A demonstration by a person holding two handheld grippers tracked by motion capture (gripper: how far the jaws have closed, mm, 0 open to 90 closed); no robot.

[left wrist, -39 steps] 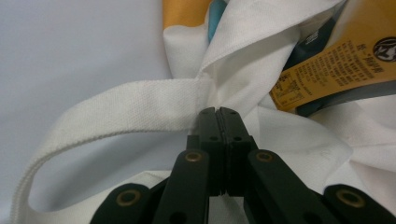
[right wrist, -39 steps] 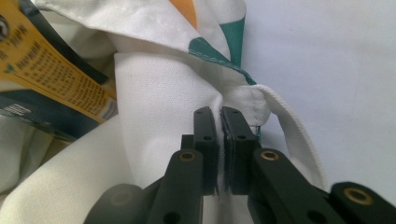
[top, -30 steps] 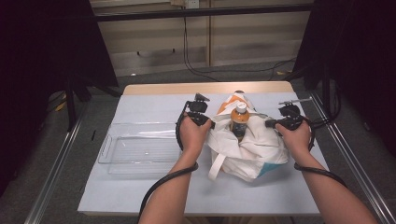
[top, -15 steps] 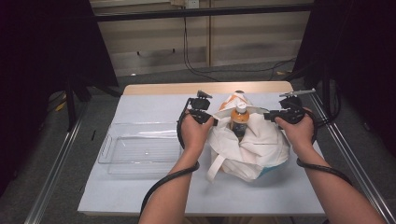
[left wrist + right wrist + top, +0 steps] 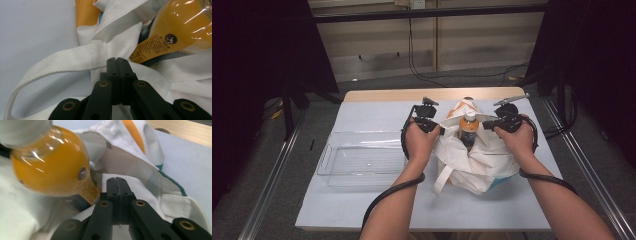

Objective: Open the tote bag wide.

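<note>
High view: a white cloth bag [image 5: 474, 162] sits on the pale worktop [image 5: 362, 205], right of centre and toward the near edge, with an orange drink bottle [image 5: 468, 130] standing upright in its open mouth. The left hand-held gripper [image 5: 441, 131] is at the bag's left rim and the right hand-held gripper [image 5: 484, 125] at its right rim, 1 on each side of the bottle. A clear plastic tray [image 5: 362, 160] lies to the left of the bag, just beside the left forearm.

Left gripper view: the left hand-held gripper [image 5: 117, 60] has its 2 black jaws pressed together, pinching the white fabric of the bag [image 5: 110, 37] at the rim where a handle strap [image 5: 55, 65] is sewn on. The bottle [image 5: 180, 30] lies just beyond, its printed label close to the jaw tips.

Right gripper view: the right hand-held gripper [image 5: 117, 180] has just been closing and its jaws now meet, with the bag's edge [image 5: 140, 187] nipped between them. The bottle [image 5: 52, 167] sits close at the left, its white cap blurred at the top corner.
</note>
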